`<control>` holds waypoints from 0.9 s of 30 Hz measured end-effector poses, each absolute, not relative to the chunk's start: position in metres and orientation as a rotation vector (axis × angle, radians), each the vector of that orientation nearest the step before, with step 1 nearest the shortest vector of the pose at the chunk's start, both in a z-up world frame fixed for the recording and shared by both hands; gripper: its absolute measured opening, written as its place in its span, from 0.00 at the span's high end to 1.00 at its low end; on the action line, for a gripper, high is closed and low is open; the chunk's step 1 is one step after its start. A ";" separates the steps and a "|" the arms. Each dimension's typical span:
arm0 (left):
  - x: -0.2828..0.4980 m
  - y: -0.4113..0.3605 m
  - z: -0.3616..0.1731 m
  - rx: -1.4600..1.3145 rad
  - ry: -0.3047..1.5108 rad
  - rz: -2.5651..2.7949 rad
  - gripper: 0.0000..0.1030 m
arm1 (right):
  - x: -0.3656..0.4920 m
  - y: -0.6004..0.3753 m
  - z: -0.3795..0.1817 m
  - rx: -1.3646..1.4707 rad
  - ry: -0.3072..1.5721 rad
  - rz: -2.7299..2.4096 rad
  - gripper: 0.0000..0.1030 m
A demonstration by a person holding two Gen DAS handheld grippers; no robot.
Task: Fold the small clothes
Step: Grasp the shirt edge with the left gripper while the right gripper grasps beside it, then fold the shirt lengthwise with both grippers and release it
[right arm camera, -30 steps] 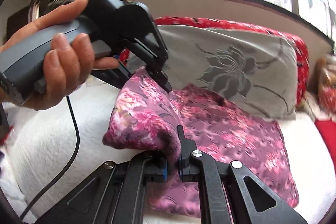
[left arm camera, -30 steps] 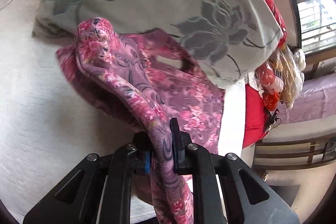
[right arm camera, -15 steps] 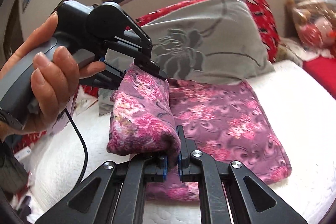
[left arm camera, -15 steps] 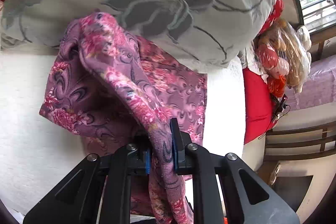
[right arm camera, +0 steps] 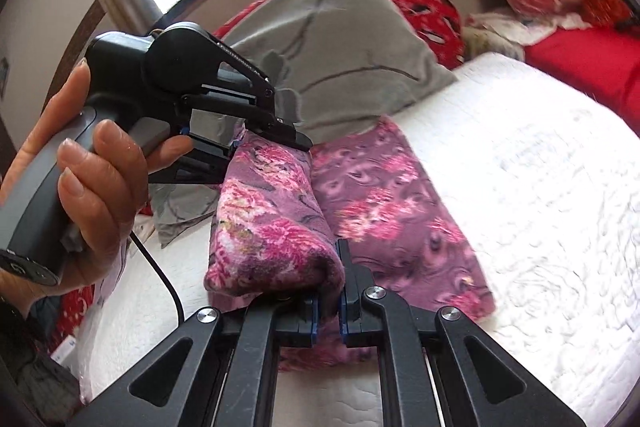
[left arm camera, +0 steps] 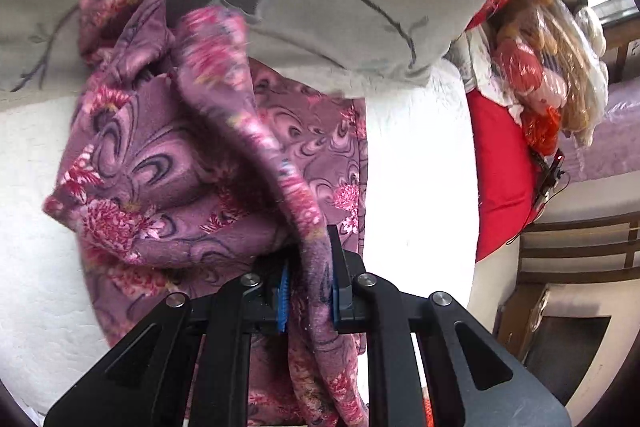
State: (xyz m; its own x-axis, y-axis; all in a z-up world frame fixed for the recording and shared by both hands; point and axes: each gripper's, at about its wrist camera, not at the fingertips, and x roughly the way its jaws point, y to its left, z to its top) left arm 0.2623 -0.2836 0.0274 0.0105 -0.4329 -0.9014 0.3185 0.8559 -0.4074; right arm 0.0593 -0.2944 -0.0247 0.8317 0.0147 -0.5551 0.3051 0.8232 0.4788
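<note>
Gripping soft, light purple-pink floral fleece garment (right arm camera: pixel 272 227): left hand-held gripper (left arm camera: pixel 308 287), right hand-held gripper (right arm camera: pixel 327 311) both clenched on folded edge; limp, likely sags; hold corners.

Legible text: none | Small white lettering along upper arm of black plastic left gripper (right arm camera: pixel 298 143) in right wrist view: present, too small and blurred to make out | Purple floral fleece garment (right arm camera: pixel 272 223), grey flower-patterned cushion (right arm camera: pixel 340 39), white quilted bedcover (right arm camera: pixel 540 187): no labels, brands, numbers or signs visible
</note>
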 end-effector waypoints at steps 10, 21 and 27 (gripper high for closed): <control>0.261 -0.268 0.038 -0.225 1.423 -0.674 0.75 | 0.057 -0.328 -0.070 0.836 0.662 -0.179 0.90; 0.280 -0.152 0.023 -0.312 1.363 -0.502 0.54 | 0.027 -0.374 -0.047 0.950 0.592 -0.242 0.60; 0.265 -0.136 0.004 -0.319 1.377 -0.508 0.54 | 0.122 -0.403 -0.026 0.883 0.671 -0.096 0.48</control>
